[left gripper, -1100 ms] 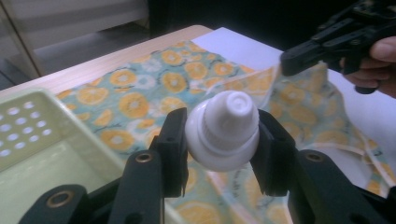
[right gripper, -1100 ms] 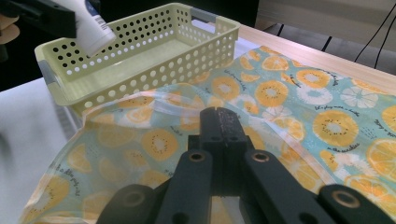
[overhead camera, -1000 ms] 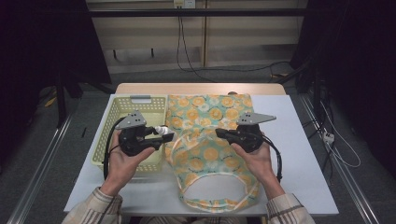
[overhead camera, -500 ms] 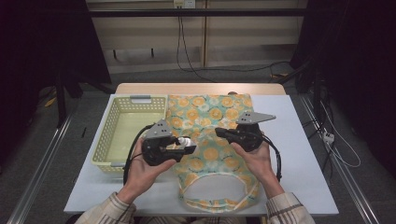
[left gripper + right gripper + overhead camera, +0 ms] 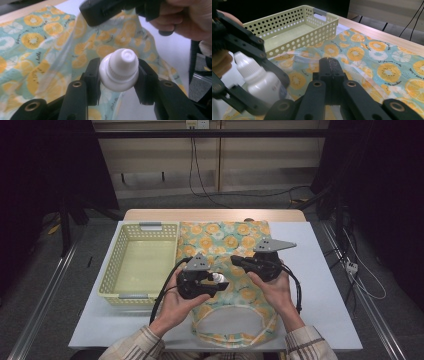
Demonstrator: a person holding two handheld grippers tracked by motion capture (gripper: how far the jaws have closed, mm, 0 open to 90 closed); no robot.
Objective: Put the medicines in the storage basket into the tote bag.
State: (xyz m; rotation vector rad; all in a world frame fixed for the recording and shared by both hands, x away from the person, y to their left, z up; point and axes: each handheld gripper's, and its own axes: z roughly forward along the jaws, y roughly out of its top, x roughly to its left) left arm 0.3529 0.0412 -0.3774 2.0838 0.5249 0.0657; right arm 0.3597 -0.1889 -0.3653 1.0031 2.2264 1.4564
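Observation:
A cloth bag (image 5: 225, 235) printed with orange slices lies flat on the table, its white-lined mouth (image 5: 230, 325) toward the person. My right gripper (image 5: 236, 260) is shut on the bag's upper layer and holds it lifted like a tent (image 5: 82, 32); its shut jaws (image 5: 329, 65) pinch the fabric. My left gripper (image 5: 220, 282) is shut on a small white bottle (image 5: 118, 72) with a ribbed cap, held over the bag just left of the lifted fabric. The bottle (image 5: 259, 80) also shows close beside the right gripper's jaws.
A pale yellow perforated basket (image 5: 140, 265) stands left of the bag, and its wall (image 5: 294, 37) shows behind the left gripper. White table surface (image 5: 325, 285) lies right of the bag. Cables trail from both grippers toward the person.
My left gripper, with the bottle, has moved from over the basket's right rim rightward and nearer the person, over the bag. The right gripper has stayed where it was.

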